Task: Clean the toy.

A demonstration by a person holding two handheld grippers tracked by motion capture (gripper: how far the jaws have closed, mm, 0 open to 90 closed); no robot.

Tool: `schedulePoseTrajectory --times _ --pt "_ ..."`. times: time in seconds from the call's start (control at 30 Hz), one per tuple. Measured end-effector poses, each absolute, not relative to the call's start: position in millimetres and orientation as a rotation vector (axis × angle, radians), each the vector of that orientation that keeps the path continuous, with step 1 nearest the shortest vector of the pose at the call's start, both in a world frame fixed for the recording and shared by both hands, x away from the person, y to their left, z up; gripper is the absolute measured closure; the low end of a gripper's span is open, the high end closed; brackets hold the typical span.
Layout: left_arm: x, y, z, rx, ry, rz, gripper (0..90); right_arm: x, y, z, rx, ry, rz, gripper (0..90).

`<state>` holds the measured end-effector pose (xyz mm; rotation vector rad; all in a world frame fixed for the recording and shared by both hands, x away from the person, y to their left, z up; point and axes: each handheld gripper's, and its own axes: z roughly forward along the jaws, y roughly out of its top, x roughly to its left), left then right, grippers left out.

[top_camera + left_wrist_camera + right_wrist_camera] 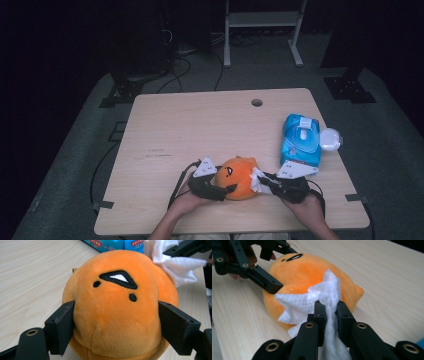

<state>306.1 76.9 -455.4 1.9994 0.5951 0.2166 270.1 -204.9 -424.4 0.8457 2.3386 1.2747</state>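
Wiping under way, judged partly done. Left tool (pixel 116 325) clamped on orange plush toy (pixel 120 315), pinned on counter (pixel 200 120). Right tool (pixel 329 308) clenched on white wipe (pixel 312 300), pressed against toy just ahead. Remaining surface unwiped.

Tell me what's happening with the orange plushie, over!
Left gripper clamped on orange plush toy. Right gripper pinching white wipe against it. Nothing in the way; wipes pack sits aside.

Blue wipes pack (pixel 110 244) behind the orange plush toy (pixel 120 312): red label with white characters, too small to read.
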Motion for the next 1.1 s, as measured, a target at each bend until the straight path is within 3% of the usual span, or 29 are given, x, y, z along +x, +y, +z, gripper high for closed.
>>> schedulePoseTrajectory --times 0.17,0.27,0.33,0.53,0.63,0.8,0.97,1.1 --pt "307 76 -453 2.012 0.604 0.226 17.9 265 -184 -424 0.754 2.365 1.251 80.6" --pt "306 77 -445 1.989 0.652 0.211 8.7 270 -192 -425 0.808 2.354 1.266 80.6" --pt "303 74 -445 1.999 0.628 0.216 8.3 273 -200 -427 0.845 2.351 1.276 80.6" --pt "302 69 -446 2.02 0.558 0.252 21.4 263 -186 -423 0.779 2.363 1.319 80.7" --pt "300 67 -444 2.025 0.552 0.267 20.8 258 -167 -419 0.673 2.372 1.264 80.7" --pt "302 76 -443 2.007 0.599 0.228 12.9 270 -186 -419 0.801 2.327 1.304 80.8" --pt "299 69 -443 2.015 0.539 0.256 21.5 266 -187 -419 0.794 2.34 1.327 80.8" --pt "296 66 -440 2.038 0.516 0.284 20.9 261 -167 -416 0.689 2.362 1.281 80.7"
